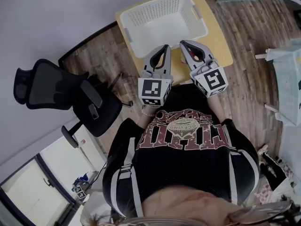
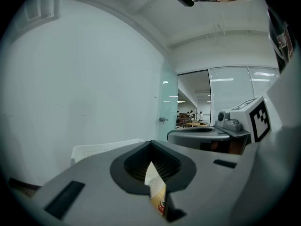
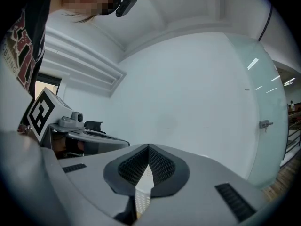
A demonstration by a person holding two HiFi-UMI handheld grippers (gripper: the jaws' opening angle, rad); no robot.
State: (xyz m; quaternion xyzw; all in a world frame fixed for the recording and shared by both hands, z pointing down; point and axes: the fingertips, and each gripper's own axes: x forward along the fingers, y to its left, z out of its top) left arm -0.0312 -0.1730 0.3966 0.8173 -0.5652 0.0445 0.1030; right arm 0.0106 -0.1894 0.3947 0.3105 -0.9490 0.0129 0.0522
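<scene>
Closest to the head camera, at 6 o'clock, is the person's black shirt (image 1: 188, 159) with dark red print across the chest. Both grippers are raised just in front of it.

At 9 o'clock in the head view a black office chair (image 1: 66, 95) stands on the wooden floor (image 1: 249, 79), well apart from the grippers.

The left gripper (image 1: 164, 47) sits just left of centre, pointing towards 12 o'clock, with its marker cube against the shirt. In the left gripper view its jaws are pressed together at the tips and clamped on a small packet (image 2: 156, 188). The packet is white at the top and yellow lower down with a red mark, and it stands upright between the dark ribbed pads at 6 o'clock.

The right gripper (image 1: 185, 43) is just beside it at 1 o'clock and tilts a little to the left. In the right gripper view its jaws also meet at the tips, closed on a thin white strip (image 3: 143, 188) with a fine dotted pattern. The strip is upright between the pads at 6 o'clock, and what it is cannot be told.

Beyond both grippers, at 12 o'clock, a white basket (image 1: 141, 18) with perforated walls rests on a light wooden table (image 1: 221, 46). The tips of both grippers hang over the table's near edge, just short of the basket.

At 3 o'clock pale furniture (image 1: 287, 79) stands at the edge of the head view.
</scene>
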